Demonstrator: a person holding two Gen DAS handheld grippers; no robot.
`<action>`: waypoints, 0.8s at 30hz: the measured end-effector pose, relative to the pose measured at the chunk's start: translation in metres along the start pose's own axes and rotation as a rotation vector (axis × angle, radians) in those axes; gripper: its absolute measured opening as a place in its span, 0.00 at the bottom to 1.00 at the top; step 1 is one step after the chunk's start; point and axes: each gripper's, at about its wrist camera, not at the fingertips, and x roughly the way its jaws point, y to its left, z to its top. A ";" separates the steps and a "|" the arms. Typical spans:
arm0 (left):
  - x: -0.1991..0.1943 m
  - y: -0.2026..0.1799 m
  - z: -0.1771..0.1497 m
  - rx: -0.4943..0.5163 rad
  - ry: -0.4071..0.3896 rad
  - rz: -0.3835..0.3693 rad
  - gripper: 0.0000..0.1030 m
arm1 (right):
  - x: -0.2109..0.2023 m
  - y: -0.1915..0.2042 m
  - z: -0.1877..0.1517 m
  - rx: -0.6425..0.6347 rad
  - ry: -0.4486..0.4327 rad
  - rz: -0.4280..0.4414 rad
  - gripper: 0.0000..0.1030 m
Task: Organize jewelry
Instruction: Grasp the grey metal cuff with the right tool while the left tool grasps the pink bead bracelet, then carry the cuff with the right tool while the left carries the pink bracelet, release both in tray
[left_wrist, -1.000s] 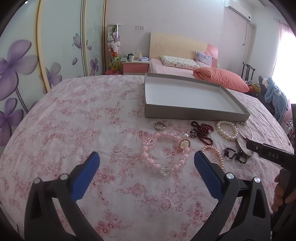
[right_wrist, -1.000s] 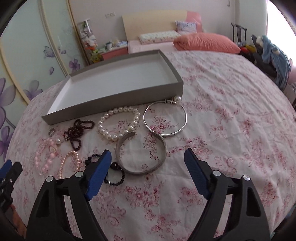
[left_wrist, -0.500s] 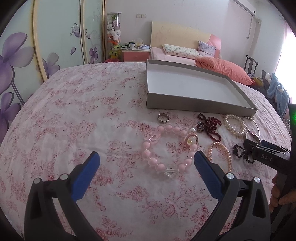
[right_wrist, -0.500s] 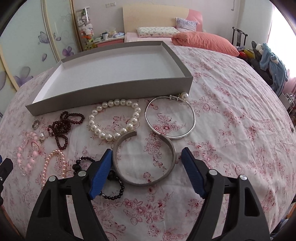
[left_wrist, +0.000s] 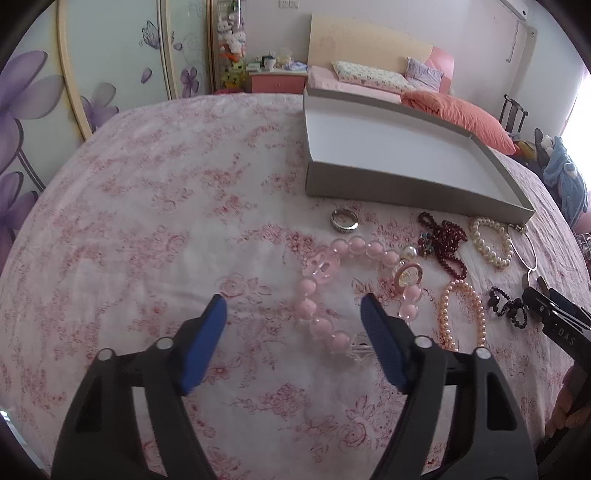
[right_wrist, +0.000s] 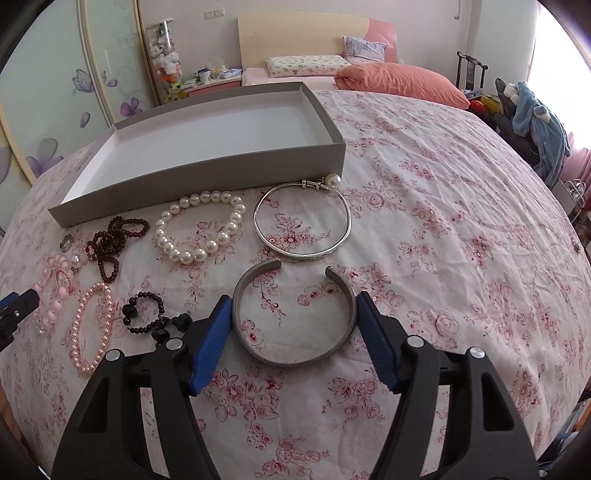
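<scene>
My right gripper (right_wrist: 293, 306) is open, its blue pads (right_wrist: 216, 338) on either side of a grey open cuff bangle (right_wrist: 295, 360) that lies flat on the floral cloth. My left gripper (left_wrist: 293, 308) is open, low over the near side of a chunky pink bead bracelet (left_wrist: 356, 291); its right pad overlaps the bracelet's clear bead. An empty grey tray (right_wrist: 207, 177) stands behind the jewelry; it also shows in the left wrist view (left_wrist: 406, 184).
On the cloth lie a silver ring (left_wrist: 344, 220), dark red beads (right_wrist: 110, 242), a white pearl bracelet (right_wrist: 201, 229), a thin silver bangle (right_wrist: 303, 230), a small pink pearl bracelet (right_wrist: 92, 328) and black beads (right_wrist: 155, 317). A bed stands behind.
Both grippers have moved forward and down toward the jewelry. The right gripper's pads now flank the grey cuff. The left gripper's jaws have narrowed over the pink bracelet.
</scene>
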 end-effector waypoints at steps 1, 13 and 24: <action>0.003 -0.002 0.000 0.003 0.011 -0.001 0.67 | 0.001 -0.001 0.002 0.001 0.002 0.001 0.66; 0.005 -0.011 -0.004 0.024 -0.021 -0.001 0.14 | -0.002 -0.008 -0.002 0.011 -0.014 0.040 0.65; -0.020 -0.006 -0.006 -0.001 -0.095 -0.050 0.13 | -0.018 -0.007 -0.004 0.003 -0.078 0.100 0.65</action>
